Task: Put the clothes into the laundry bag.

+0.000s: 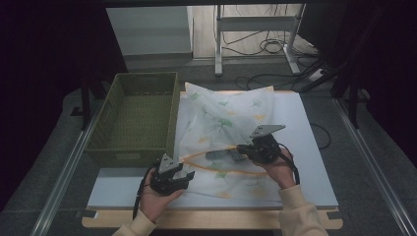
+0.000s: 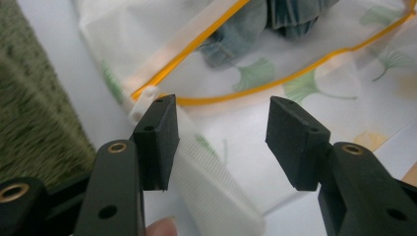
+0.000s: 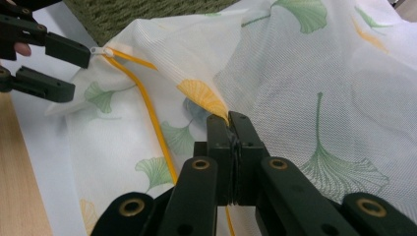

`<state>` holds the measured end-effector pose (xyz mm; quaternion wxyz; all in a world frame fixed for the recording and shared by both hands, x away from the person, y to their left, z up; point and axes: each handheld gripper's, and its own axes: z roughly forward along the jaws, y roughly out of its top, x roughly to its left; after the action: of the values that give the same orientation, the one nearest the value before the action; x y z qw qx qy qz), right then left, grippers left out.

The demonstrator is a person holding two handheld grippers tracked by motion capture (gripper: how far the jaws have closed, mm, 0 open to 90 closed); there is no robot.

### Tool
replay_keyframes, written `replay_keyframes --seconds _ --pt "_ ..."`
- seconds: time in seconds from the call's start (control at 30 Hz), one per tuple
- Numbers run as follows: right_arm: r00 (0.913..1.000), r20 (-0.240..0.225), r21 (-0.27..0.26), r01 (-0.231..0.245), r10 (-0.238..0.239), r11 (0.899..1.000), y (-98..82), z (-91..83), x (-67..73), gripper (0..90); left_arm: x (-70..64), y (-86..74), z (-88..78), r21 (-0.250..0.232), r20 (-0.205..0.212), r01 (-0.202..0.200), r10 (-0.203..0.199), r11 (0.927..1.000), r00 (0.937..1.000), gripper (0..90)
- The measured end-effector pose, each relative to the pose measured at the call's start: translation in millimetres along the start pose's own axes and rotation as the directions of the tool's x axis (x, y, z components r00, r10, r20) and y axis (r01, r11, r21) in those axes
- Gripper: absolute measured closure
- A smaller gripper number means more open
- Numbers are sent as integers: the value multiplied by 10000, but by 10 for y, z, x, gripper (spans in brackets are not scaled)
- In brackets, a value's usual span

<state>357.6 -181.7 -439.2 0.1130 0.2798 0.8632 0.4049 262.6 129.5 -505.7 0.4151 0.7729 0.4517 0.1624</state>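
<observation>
Leaf-print mesh bag (image 1: 223,132) on table (image 1: 314,162) — grippers at its near edge, green basket (image 1: 137,118) beside

Room dim, edges near black at nine and three o'clock; light falls from above onto the table (image 1: 305,147). Gripper views are brighter, with the basket (image 2: 34,113) blurred and jaws soft.

This looks like a lab set up for recording. Dark curtains (image 1: 44,73) close off the left and right of the frame, loose cables (image 1: 268,46) trail over the grey floor (image 1: 157,61) at top, beside a metal stand (image 1: 255,24). Metal rails (image 1: 64,172) flank a white-topped table (image 1: 305,147).
</observation>
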Motion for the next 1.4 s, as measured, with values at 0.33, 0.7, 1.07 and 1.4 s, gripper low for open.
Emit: replay_keyframes --seconds 0.33,0.7,1.07,1.4 --pt "9997 -247 376 11 -2 9993 -78 83 6 879 104 -124 -63 249 -236 94 -88 9996 9997 453" --pt "9986 -503 828 -118 160 9965 -159 211 2 879 182 -183 -94 209 -372 300 -292 9993 9989 454" --pt "9975 -640 1360 -196 285 9905 -251 373 -5 879 224 -210 -96 359 -76 452 -450 9983 9990 427" --pt "9961 -829 1842 -157 315 9828 -337 495 -5 879 244 -247 -128 376 0 569 -570 9977 9984 412"
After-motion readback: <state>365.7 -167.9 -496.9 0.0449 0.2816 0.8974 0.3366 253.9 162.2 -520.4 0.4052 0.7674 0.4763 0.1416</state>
